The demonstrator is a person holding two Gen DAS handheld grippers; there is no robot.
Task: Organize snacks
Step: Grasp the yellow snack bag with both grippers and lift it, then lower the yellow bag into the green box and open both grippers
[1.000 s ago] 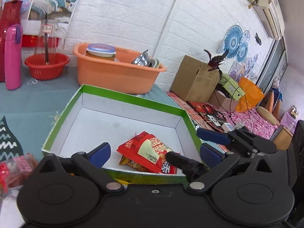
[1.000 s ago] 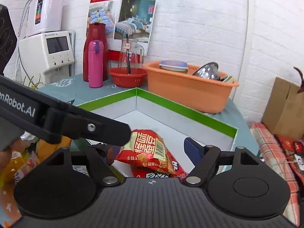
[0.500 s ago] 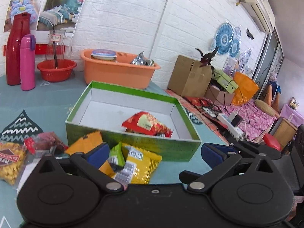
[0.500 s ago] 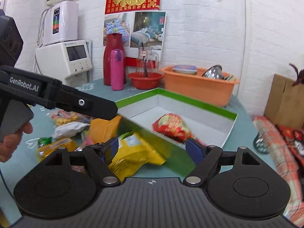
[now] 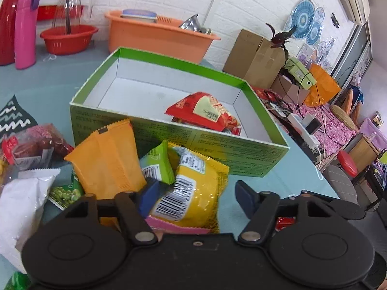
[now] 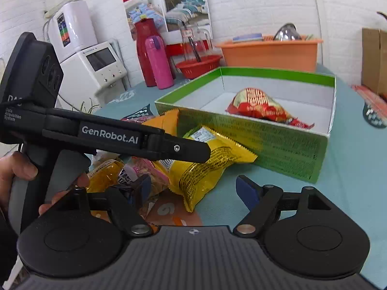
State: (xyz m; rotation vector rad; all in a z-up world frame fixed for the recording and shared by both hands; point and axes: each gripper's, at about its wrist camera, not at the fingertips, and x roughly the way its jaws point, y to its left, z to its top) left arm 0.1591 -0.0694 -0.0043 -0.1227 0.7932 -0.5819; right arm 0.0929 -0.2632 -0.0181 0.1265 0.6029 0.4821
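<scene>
A green box with a white inside stands on the teal table, and a red snack packet lies in it. In front of the box is a heap of snacks. My left gripper hovers low over that heap, its jaws closing, with a yellow packet between them; the right pad stands clear of the packet. An orange packet and a small green packet lie just beyond. My right gripper is open near the tail of the yellow packet, right of the left gripper's finger.
A white bag, a pack of red fruit and a green pea packet lie at the left. Behind the box stand an orange tub, a red bowl and a pink flask. A hand holds the left gripper.
Both grippers have drawn back from inside the box and come down over the snack heap in front of it. The left jaws have narrowed around the yellow packet.
</scene>
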